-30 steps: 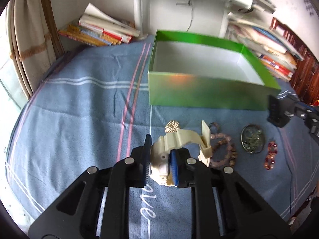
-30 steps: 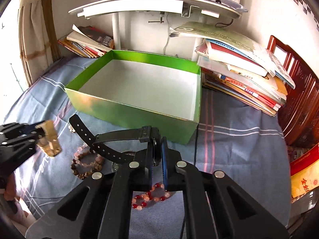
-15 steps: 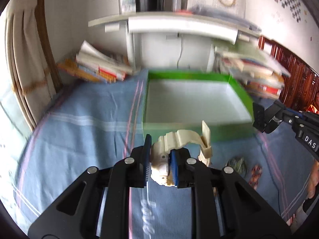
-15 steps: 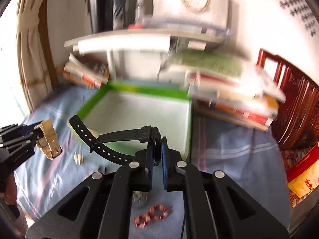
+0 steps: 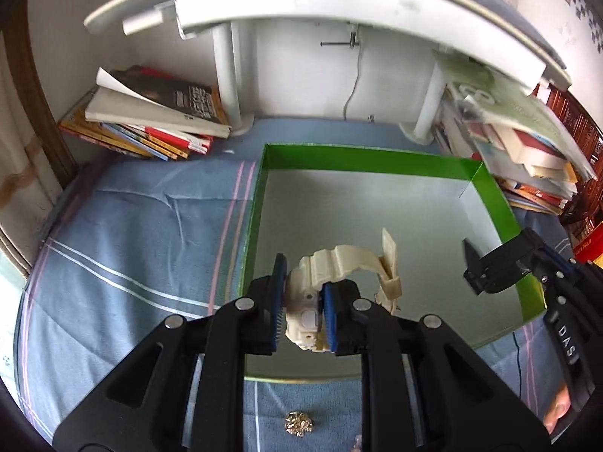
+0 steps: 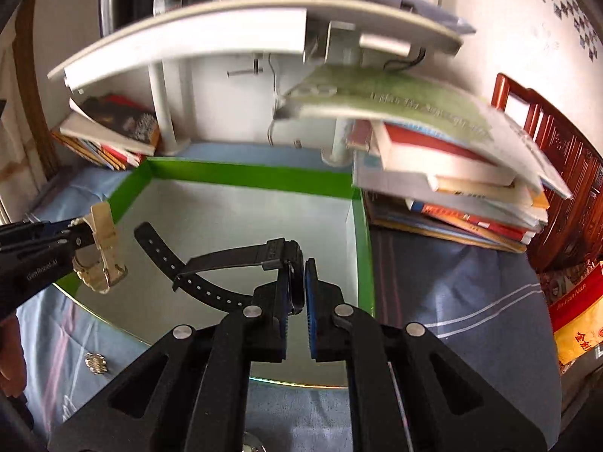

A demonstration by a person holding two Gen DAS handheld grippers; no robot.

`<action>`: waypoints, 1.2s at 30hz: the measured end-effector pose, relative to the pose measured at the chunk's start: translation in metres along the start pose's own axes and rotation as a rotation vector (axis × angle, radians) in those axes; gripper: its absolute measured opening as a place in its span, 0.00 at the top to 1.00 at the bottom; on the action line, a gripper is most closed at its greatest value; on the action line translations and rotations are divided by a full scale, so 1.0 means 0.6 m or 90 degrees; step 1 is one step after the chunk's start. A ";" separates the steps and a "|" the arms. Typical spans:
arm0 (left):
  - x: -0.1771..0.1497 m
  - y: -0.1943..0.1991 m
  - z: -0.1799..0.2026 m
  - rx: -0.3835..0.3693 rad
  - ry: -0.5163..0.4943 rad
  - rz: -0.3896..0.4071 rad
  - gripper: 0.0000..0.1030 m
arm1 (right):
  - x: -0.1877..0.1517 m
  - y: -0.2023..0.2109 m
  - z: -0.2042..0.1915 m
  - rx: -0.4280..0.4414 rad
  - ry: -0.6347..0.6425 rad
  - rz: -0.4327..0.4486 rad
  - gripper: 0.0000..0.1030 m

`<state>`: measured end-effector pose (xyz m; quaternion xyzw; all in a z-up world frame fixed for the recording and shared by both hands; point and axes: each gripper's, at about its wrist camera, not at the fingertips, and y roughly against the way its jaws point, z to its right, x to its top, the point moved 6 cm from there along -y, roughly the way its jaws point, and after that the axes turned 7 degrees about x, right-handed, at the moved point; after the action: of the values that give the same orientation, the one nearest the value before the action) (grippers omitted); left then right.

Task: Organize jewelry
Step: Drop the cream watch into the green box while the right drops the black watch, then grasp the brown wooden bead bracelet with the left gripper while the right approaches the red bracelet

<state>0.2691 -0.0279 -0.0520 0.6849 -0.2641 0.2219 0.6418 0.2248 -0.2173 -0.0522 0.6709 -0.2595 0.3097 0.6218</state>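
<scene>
Grippers hover over bare green box: left clenches cream watch, right black watch.

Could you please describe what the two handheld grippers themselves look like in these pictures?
Both the left gripper and the right gripper are matte black, with angular arms bearing triangular cut-outs and round silver bolt heads. Their fingers carry ribbed blue pads. Seen from the side, the left gripper has small white lettering on its body, and the right one shows white capital letters. No sleeves or cables are visible.
</scene>
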 end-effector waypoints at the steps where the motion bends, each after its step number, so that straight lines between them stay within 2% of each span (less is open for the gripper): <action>1: -0.001 -0.004 -0.001 0.002 -0.001 -0.003 0.79 | -0.003 -0.003 -0.001 0.000 0.001 -0.010 0.88; 2: -0.002 -0.007 -0.001 0.004 -0.003 -0.005 0.74 | -0.005 -0.004 0.001 0.005 0.000 -0.018 0.82; 3: -0.003 -0.006 -0.002 0.003 -0.003 -0.003 0.60 | -0.004 0.001 0.001 0.007 -0.002 -0.017 0.78; 4: -0.001 0.003 -0.005 0.001 0.002 0.015 0.50 | -0.004 0.007 0.004 0.004 -0.005 -0.011 0.67; 5: 0.001 0.015 -0.010 0.004 0.007 0.036 0.47 | -0.001 0.023 0.008 -0.001 -0.007 0.007 0.55; 7: 0.005 0.040 -0.014 0.009 0.003 0.070 0.41 | 0.004 0.047 0.012 -0.005 -0.005 0.034 0.46; 11: -0.008 0.080 -0.021 0.049 -0.014 0.087 0.40 | -0.005 0.091 0.021 0.001 -0.005 0.035 0.46; 14: -0.054 0.104 -0.027 0.091 -0.031 0.069 0.37 | -0.038 0.117 0.029 0.023 -0.027 0.010 0.46; 18: -0.128 0.124 -0.024 0.064 -0.030 0.040 0.36 | -0.088 0.135 0.023 0.049 -0.036 -0.026 0.46; 21: -0.178 0.117 -0.013 0.051 -0.028 0.008 0.36 | -0.123 0.133 0.016 0.023 -0.010 -0.044 0.46; 25: -0.224 0.091 0.000 0.052 -0.040 -0.035 0.42 | -0.169 0.114 0.010 0.017 0.007 -0.097 0.55; 31: -0.256 0.062 -0.009 0.059 -0.031 -0.074 0.42 | -0.228 0.086 0.025 0.006 0.008 -0.178 0.59; 36: -0.266 0.069 -0.008 0.042 -0.033 -0.076 0.41 | -0.249 0.082 0.011 0.026 0.020 -0.198 0.59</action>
<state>0.1212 -0.0124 -0.1228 0.7259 -0.2317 0.1741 0.6237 0.0886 -0.2340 -0.1294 0.7106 -0.1367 0.2255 0.6523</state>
